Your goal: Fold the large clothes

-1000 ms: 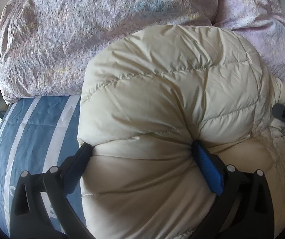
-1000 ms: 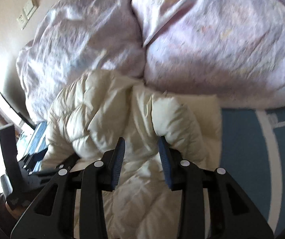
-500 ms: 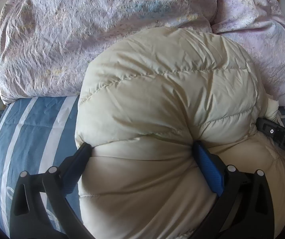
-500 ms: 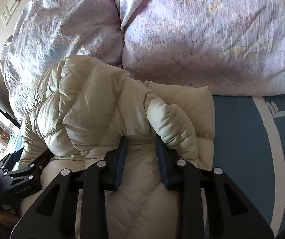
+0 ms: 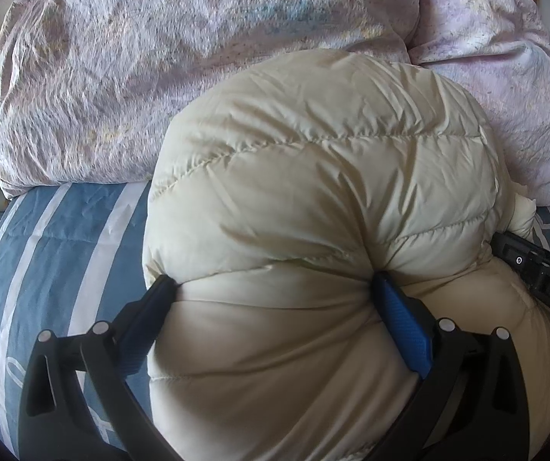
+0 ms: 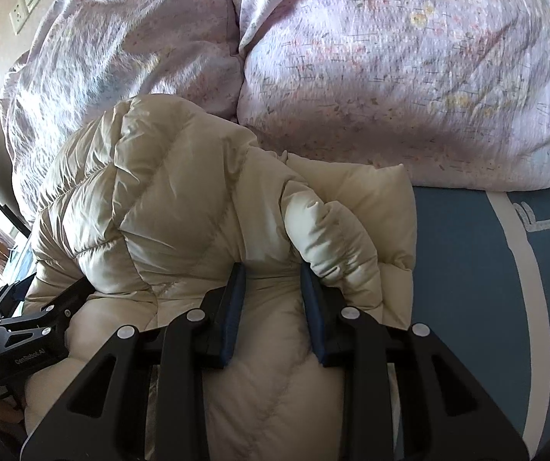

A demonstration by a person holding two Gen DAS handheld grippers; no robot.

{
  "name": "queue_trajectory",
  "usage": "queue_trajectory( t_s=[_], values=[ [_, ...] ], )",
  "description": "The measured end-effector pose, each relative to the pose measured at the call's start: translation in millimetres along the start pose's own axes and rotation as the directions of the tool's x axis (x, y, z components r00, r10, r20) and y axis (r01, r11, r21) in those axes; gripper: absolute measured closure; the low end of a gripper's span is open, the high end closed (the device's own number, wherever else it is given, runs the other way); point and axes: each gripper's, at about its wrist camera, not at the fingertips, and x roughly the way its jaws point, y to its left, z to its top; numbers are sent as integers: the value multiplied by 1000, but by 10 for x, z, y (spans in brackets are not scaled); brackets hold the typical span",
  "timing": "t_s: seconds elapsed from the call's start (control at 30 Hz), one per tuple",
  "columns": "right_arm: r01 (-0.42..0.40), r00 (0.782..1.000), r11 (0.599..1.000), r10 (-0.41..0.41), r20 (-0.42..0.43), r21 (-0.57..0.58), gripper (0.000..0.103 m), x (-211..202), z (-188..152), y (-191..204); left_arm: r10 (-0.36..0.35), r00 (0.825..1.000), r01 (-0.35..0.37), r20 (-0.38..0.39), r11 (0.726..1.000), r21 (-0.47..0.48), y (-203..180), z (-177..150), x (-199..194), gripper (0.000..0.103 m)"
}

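Observation:
A cream puffer jacket [image 5: 313, 192] lies bunched on the blue striped bed, and it also shows in the right wrist view [image 6: 183, 207]. My left gripper [image 5: 271, 288] holds a thick fold of the jacket between its wide-set fingers. My right gripper [image 6: 269, 269] is shut on another fold of the jacket near its right edge. The right gripper's body [image 5: 544, 276] shows at the right of the left wrist view. The left gripper's body [image 6: 25, 330] shows at the lower left of the right wrist view.
A pale purple floral duvet [image 5: 198, 57] is heaped behind the jacket, and it also shows in the right wrist view [image 6: 409, 77]. The blue striped bed sheet [image 5: 52, 249] shows on the left and in the right wrist view [image 6: 486, 288]. A wall socket [image 6: 19, 19] is at upper left.
Both grippers have carried the jacket's folded bulk forward toward the duvet. The right gripper has come closer to the left one and its fold now sits lower on the jacket.

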Motion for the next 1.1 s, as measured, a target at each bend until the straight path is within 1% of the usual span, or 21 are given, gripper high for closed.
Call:
queue_trajectory(
  t_s=[0.1, 0.2, 0.3, 0.33, 0.37, 0.4, 0.43, 0.47, 0.53, 0.6, 0.67, 0.7, 0.77, 0.9, 0.97, 1.1],
  values=[
    [3, 1000, 1000, -3, -2, -4, 72, -1, 9, 7, -3, 1000, 3, -2, 1000, -1, 5, -8, 2, 2],
    [14, 1000, 1000, -15, -23, -25, 72, -14, 55, 50, -6, 1000, 6, -10, 1000, -2, 17, -4, 11, 2],
    [35, 998, 998, -37, -44, -44, 69, -136, 111, 115, -9, 1000, 9, -15, 1000, -11, 51, -1, -50, 2],
    [40, 998, 998, -42, -45, -49, 63, -225, 112, 151, -10, 1000, 10, -16, 1000, -16, 55, -7, -83, 2],
    [46, 998, 997, -48, -42, -54, 51, -301, 102, 182, -15, 1000, 15, -15, 1000, -25, 75, -27, -147, 2],
    [63, 997, 996, -65, -32, -61, 45, -414, 78, 229, -17, 1000, 17, -13, 999, -28, 83, -39, -184, 3],
    [73, 997, 995, -74, -27, -64, 35, -480, 60, 255, -21, 1000, 21, -8, 999, -30, 99, -72, -268, 3],
    [79, 997, 995, -80, -18, -63, 32, -624, 11, 300, -24, 1000, 23, -5, 999, -30, 112, -101, -334, 3],
    [71, 997, 996, -72, -25, -52, 32, -824, -85, 365, -14, 1000, 14, 5, 1000, -24, 143, -179, -513, 3],
    [66, 997, 997, -67, -33, -42, 26, -1016, -190, 431, -12, 1000, 13, 14, 1000, -19, 185, -282, -741, 2],
    [58, 998, 997, -60, -28, -46, 14, -1238, -316, 527, -19, 1000, 19, 16, 1000, -18, 211, -379, -941, 2],
    [56, 998, 997, -57, -24, -50, 13, -1318, -369, 567, -24, 1000, 25, 17, 999, -20, 233, -461, -1078, 2],
    [59, 998, 996, -60, -20, -60, 6, -1510, -483, 645, -42, 999, 42, 14, 999, -25, 274, -589, -1275, 2],
    [63, 997, 997, -65, -50, -37, 4, -1738, -723, 721, -81, 997, 80, -8, 996, -39, 273, -885, -1624, 2],
    [60, 995, 998, -61, -73, -20, 4, -1787, -870, 721, -90, 996, 89, -19, 995, -47, 264, -1000, -1709, 2],
    [57, 993, 998, -58, -104, -5, 4, -1875, -1127, 704, -76, 997, 75, -17, 995, -58, 234, -1241, -1914, 2]
  ],
)
